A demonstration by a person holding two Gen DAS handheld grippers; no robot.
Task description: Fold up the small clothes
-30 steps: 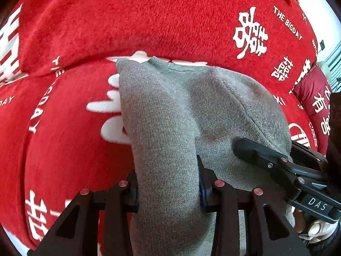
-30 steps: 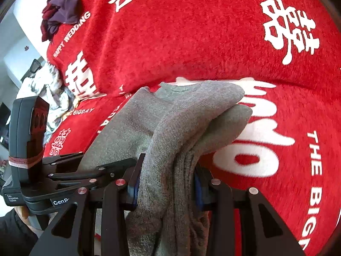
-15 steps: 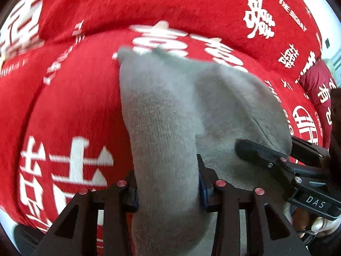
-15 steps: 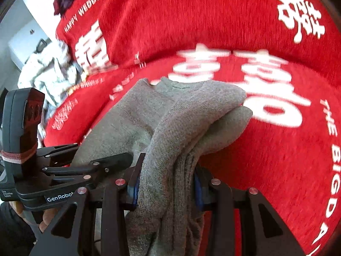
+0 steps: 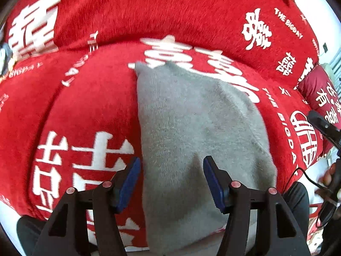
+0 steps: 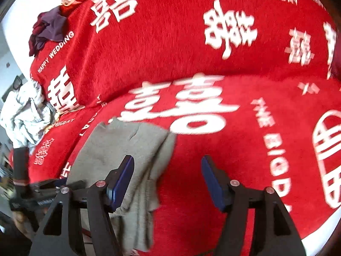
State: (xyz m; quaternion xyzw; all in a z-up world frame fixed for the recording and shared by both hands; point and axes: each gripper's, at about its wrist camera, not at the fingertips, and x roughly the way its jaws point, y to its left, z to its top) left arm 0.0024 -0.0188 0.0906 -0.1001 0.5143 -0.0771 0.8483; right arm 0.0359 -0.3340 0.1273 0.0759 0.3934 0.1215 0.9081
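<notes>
Lying folded on the red blanket [image 5: 85,111], the grey garment [image 5: 191,128] rests with its near end hanging past the blanket's front edge. Both hand-held grippers stand wide open and hold nothing. The left hand-held gripper [image 5: 171,181] hovers over the garment's near end, its blue pads [image 5: 130,183] apart on either side of the cloth. The right hand-held gripper [image 6: 167,181] hangs at the garment's right edge. A pile of dark clothes [image 6: 46,29] sits far beyond the garment, to its left.
</notes>
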